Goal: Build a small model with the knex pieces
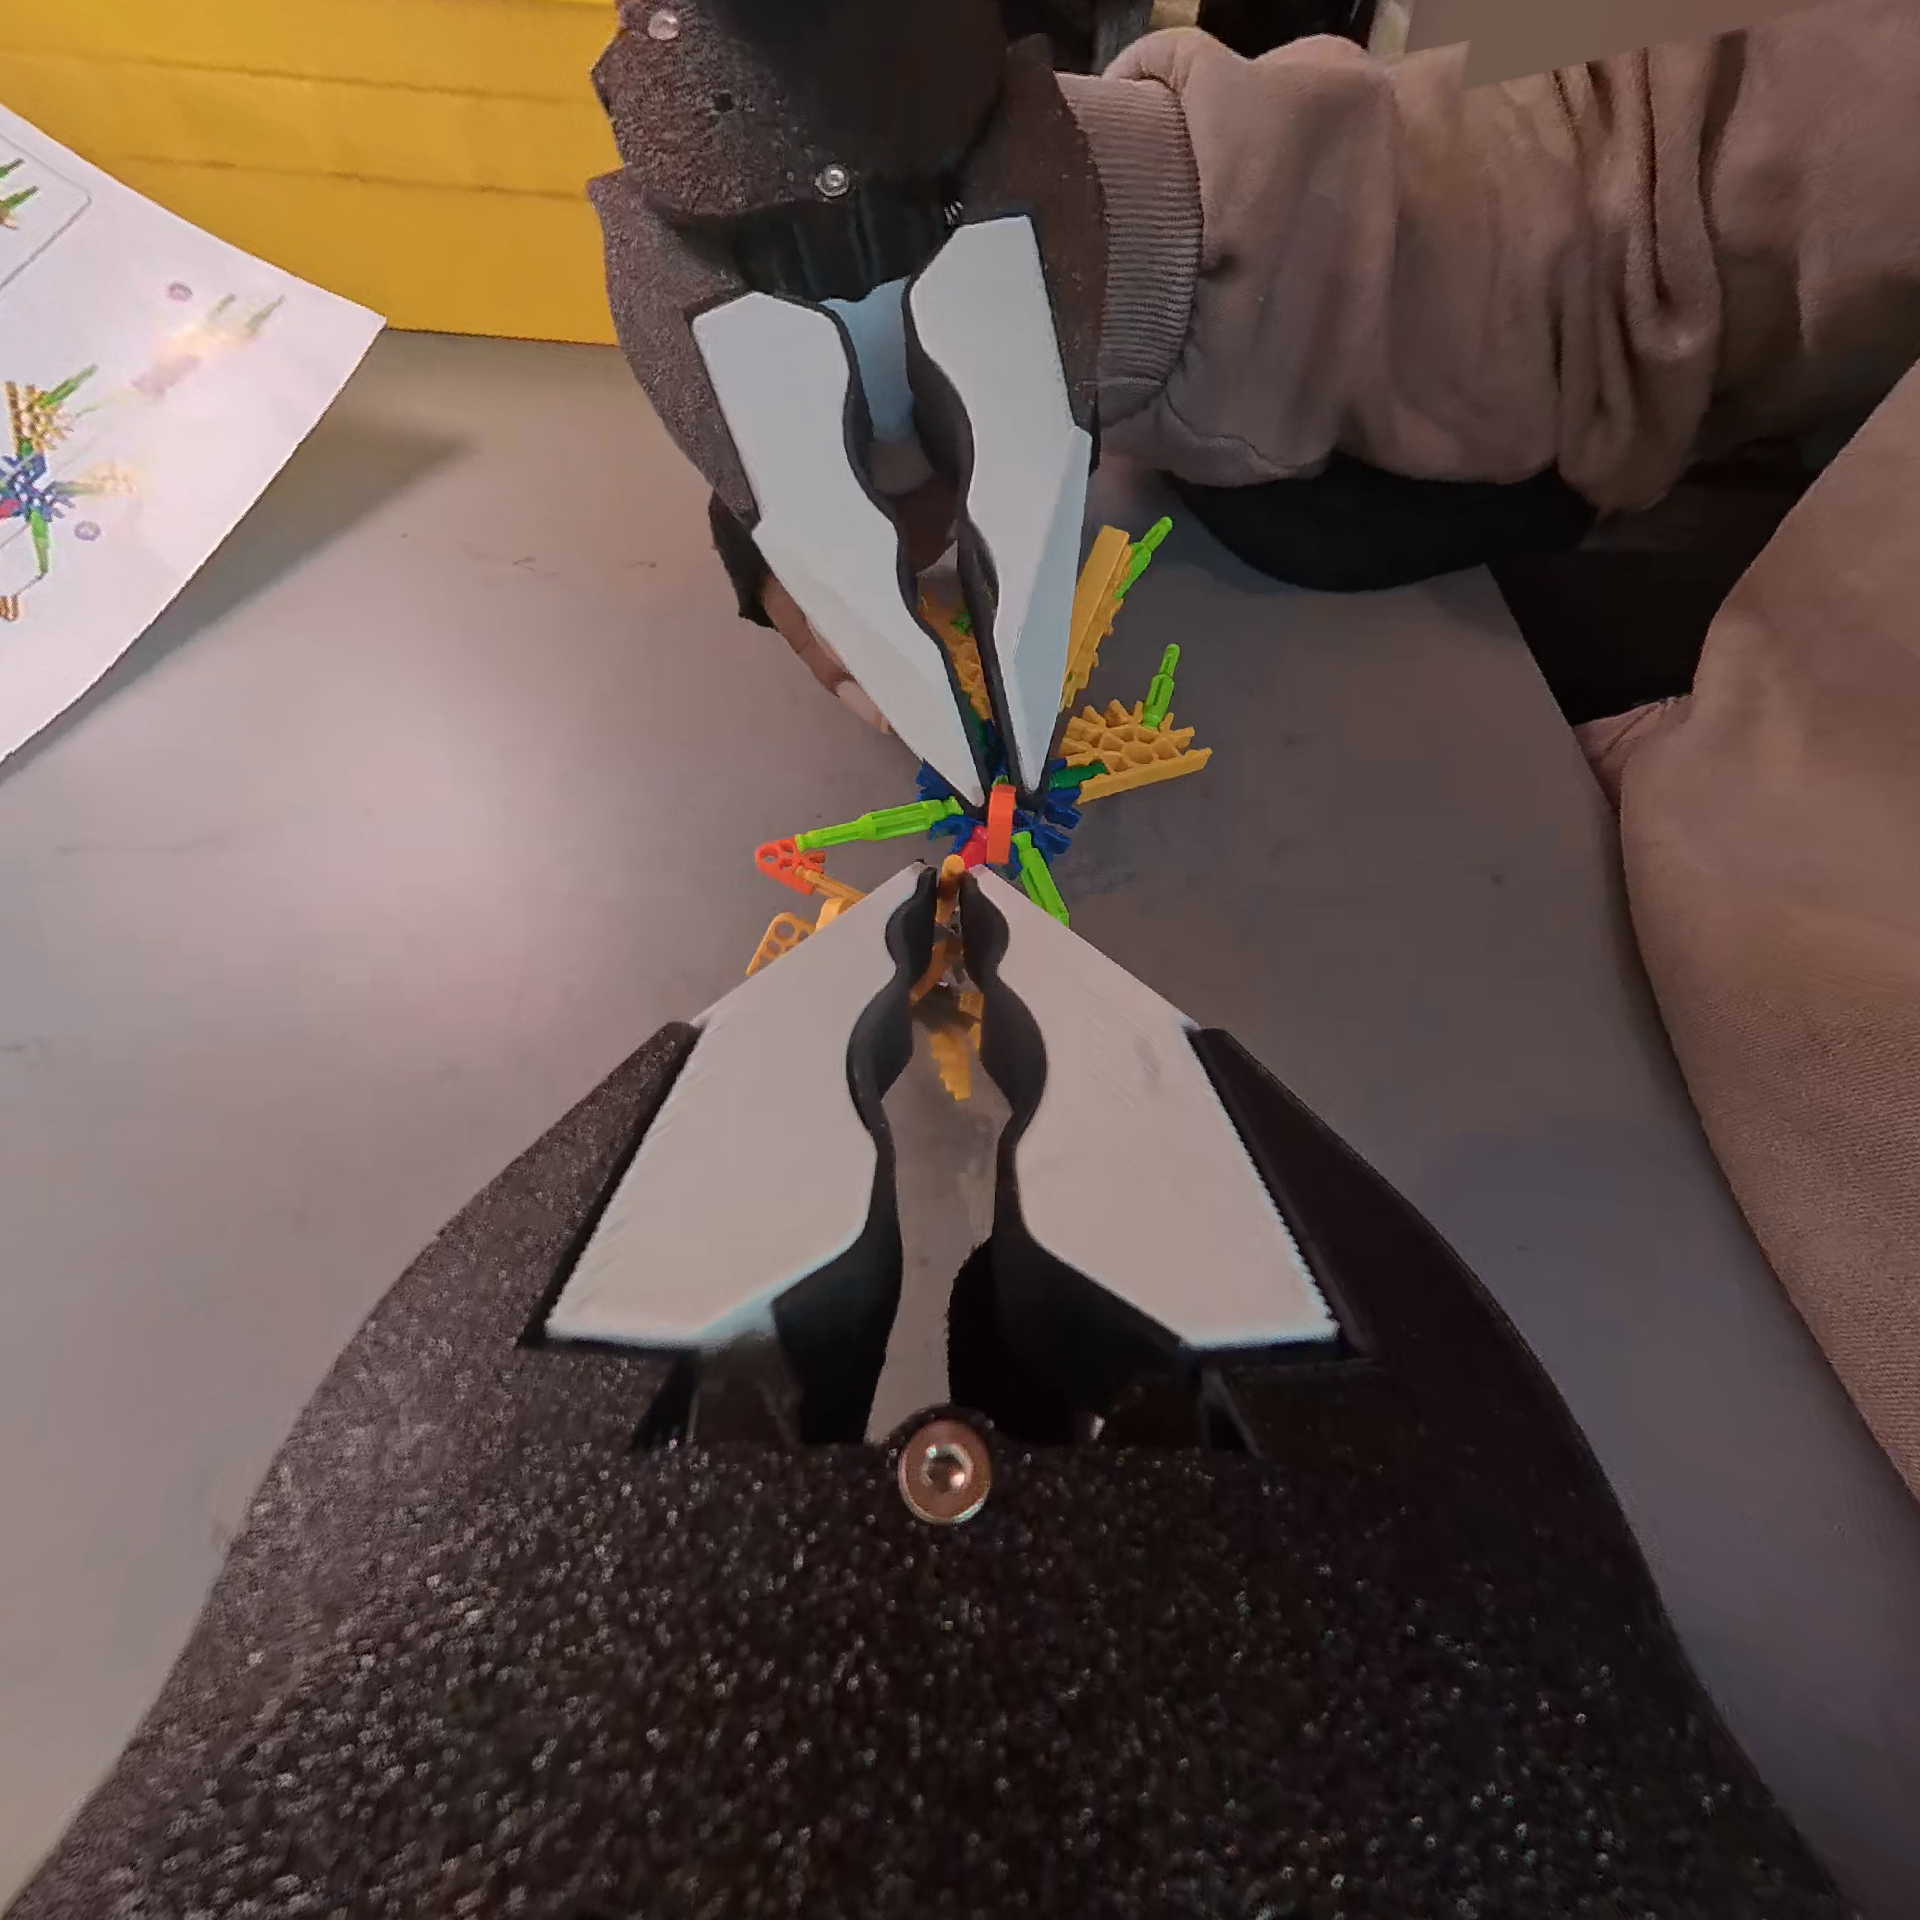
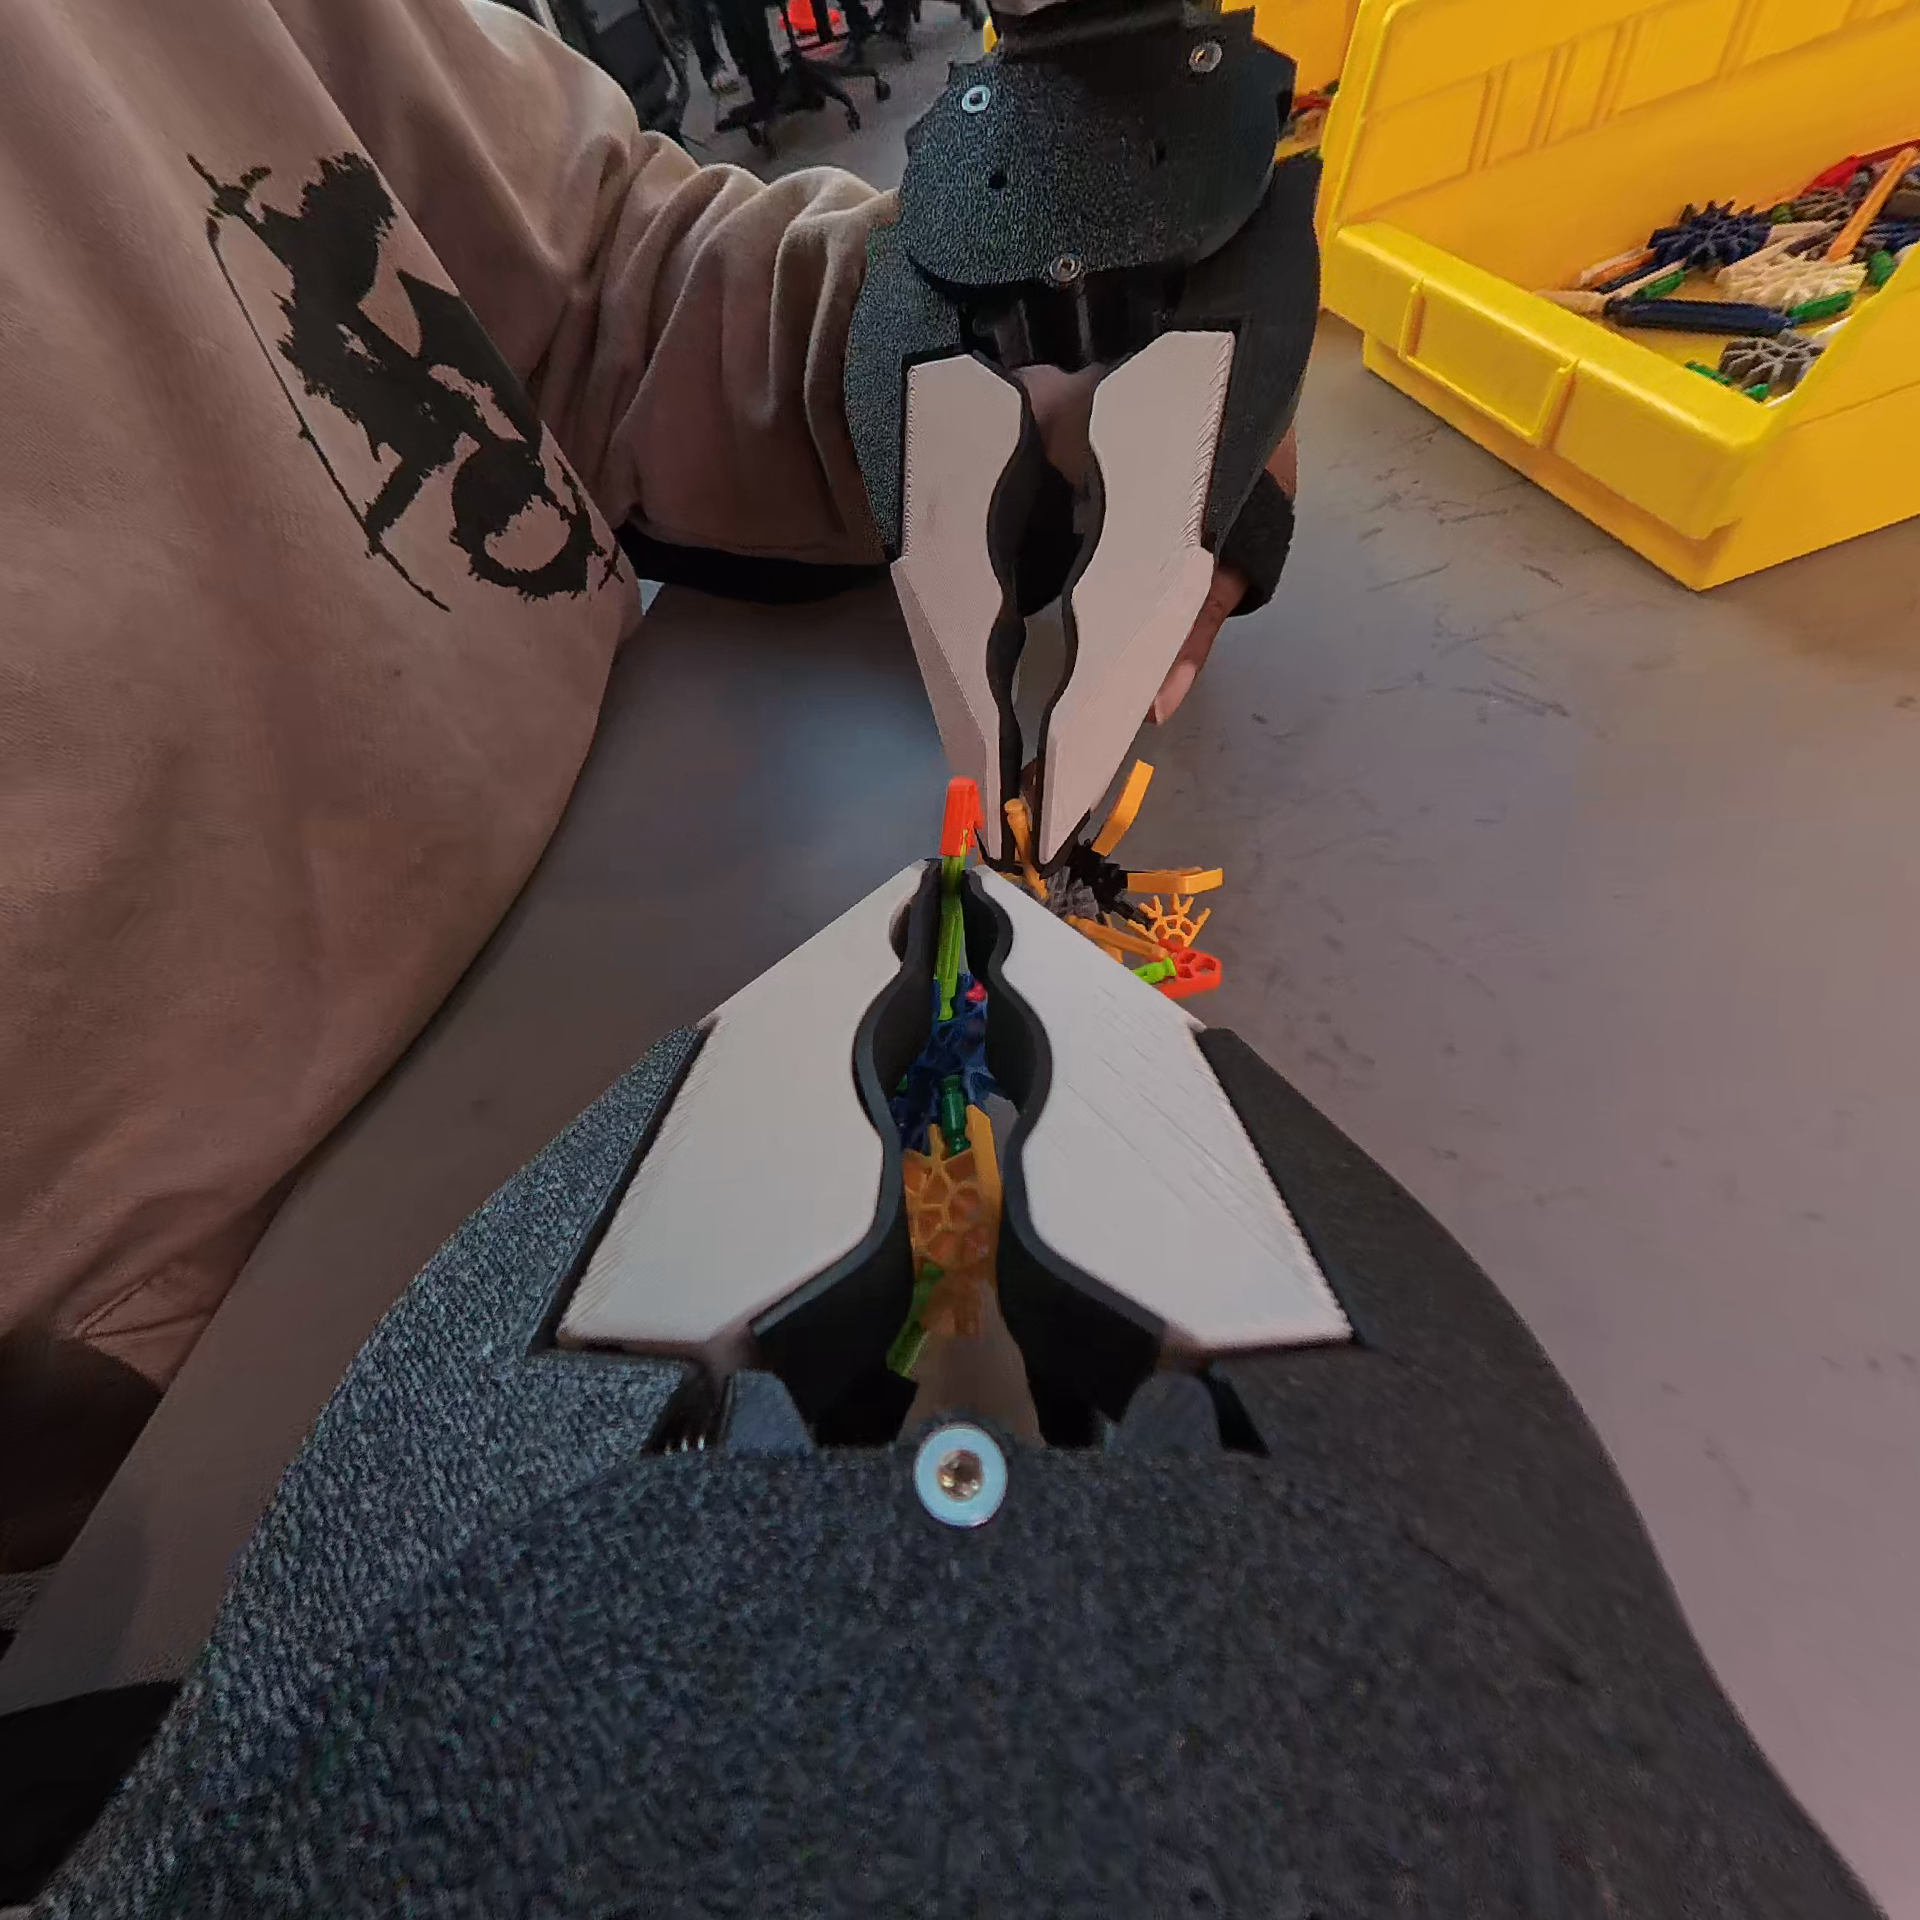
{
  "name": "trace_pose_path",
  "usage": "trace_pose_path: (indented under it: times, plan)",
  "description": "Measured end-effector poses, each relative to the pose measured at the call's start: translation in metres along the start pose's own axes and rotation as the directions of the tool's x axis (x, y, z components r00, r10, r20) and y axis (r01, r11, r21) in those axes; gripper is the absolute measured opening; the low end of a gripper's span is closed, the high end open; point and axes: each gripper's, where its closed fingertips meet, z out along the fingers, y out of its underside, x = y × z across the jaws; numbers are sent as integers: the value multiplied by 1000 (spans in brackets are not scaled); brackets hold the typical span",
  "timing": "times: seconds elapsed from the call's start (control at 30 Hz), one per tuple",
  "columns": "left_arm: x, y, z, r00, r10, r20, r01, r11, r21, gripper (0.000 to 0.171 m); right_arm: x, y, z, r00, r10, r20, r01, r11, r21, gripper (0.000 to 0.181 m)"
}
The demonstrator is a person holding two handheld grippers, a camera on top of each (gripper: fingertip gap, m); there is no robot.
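Note:
A small model of plastic rods and connectors [image 1: 1132, 743], with blue hubs, green rods, yellow panels and orange-red pieces, is held just over the grey table [image 1: 312, 987]. My left gripper [image 1: 943, 878] is shut on a yellow-orange part at the model's near side. My right gripper [image 1: 1003, 795] comes in from opposite, shut on the model by an orange connector [image 1: 1000, 821]. In the right wrist view my right gripper [image 2: 951, 878] is shut on a green rod [image 2: 948, 945] tipped with the orange connector [image 2: 958, 810]. The left gripper [image 2: 1023, 852] grips yellow rods of the model [image 2: 1174, 925].
A yellow bin [image 2: 1558, 416] with loose rods and connectors stands at the far right of the table. A printed instruction sheet [image 1: 156, 416] lies at the left, and a yellow bin wall [image 1: 312, 156] stands behind it. A person's brown sleeves and sweatshirt [image 2: 260, 727] border the table. Less than 4 cm separates the two grippers' tips.

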Motion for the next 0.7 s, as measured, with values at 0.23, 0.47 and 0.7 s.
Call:
trace_pose_path:
  times: [0.23,0.47,0.7]
  plan:
    - [-12,-2,1,984,-175,18,174,984,39,3,14,-8,1,981,-103,-168,96,994,-48,3]
    - [-5,-3,1,984,-175,-28,176,983,58,4,13,-5,-4,983,-80,-167,69,995,-68,2]
    - [-8,-2,1,981,-191,-17,192,980,60,3,19,-3,-7,974,-80,-213,58,992,-109,3]
